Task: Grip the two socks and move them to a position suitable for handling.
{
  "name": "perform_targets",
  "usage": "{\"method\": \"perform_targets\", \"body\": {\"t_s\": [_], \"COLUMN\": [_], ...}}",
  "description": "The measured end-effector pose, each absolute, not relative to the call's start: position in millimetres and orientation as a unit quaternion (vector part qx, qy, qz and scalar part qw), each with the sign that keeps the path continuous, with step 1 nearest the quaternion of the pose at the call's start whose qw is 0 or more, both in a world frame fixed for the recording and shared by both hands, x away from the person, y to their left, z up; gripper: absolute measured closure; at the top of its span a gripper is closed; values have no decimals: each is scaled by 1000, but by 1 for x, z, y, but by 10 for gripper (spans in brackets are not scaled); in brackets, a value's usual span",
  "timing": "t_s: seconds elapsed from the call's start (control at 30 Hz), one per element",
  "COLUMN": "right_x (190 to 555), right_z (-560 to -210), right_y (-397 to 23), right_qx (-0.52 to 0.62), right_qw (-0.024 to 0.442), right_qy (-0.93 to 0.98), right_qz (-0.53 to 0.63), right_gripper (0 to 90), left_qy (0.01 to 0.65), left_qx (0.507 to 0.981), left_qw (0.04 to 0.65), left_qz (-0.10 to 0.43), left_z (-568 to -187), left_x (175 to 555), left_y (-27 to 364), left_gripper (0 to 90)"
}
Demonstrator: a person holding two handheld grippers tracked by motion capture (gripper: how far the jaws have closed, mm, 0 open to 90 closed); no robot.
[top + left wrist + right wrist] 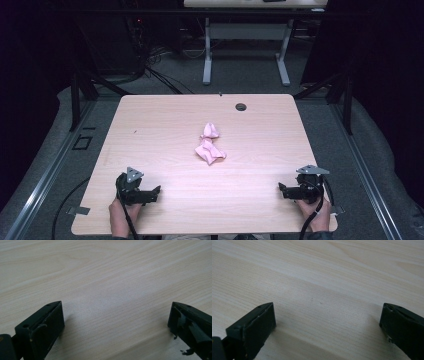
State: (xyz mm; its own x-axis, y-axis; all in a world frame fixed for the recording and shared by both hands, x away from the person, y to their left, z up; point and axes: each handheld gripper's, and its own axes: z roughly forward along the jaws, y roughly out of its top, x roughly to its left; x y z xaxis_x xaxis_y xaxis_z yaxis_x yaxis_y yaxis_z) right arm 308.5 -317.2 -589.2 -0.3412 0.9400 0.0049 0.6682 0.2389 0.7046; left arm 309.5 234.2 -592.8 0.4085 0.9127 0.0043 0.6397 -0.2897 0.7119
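Note:
A crumpled pink cloth (209, 145) lies bunched near the middle of the light wooden table (150, 125). My left gripper (156, 192) rests low on the table near the front left, held by a hand, its jaws pointing right. It is open, with bare wood between its fingers (47, 322). My right gripper (281, 189) rests near the front right, jaws pointing left toward the other gripper. It is open too, and its fingers (257, 322) frame bare wood. Both grippers sit well in front of the cloth, apart from it.
A round cable hole (241, 106) sits near the table's far edge. Behind the table stand a second desk's white legs (207, 60) and loose cables (155, 55) on grey carpet. Black frame posts (75, 90) flank the table on both sides.

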Motion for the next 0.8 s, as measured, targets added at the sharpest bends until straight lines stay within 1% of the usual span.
{"method": "perform_targets", "body": {"t_s": [0.63,0.8], "right_x": [313,312], "right_z": [-586,-573], "right_y": [-316,-315], "right_qx": [531,526], "right_qw": [201,196], "right_qy": [764,768], "right_qz": [306,309], "right_gripper": [0,0], "left_qy": [502,502], "left_qx": [774,774], "left_qw": [322,322], "left_qz": [212,212], "left_z": [-593,-593], "left_x": [309,309], "left_y": [234,234], "left_gripper": [6,6]}}
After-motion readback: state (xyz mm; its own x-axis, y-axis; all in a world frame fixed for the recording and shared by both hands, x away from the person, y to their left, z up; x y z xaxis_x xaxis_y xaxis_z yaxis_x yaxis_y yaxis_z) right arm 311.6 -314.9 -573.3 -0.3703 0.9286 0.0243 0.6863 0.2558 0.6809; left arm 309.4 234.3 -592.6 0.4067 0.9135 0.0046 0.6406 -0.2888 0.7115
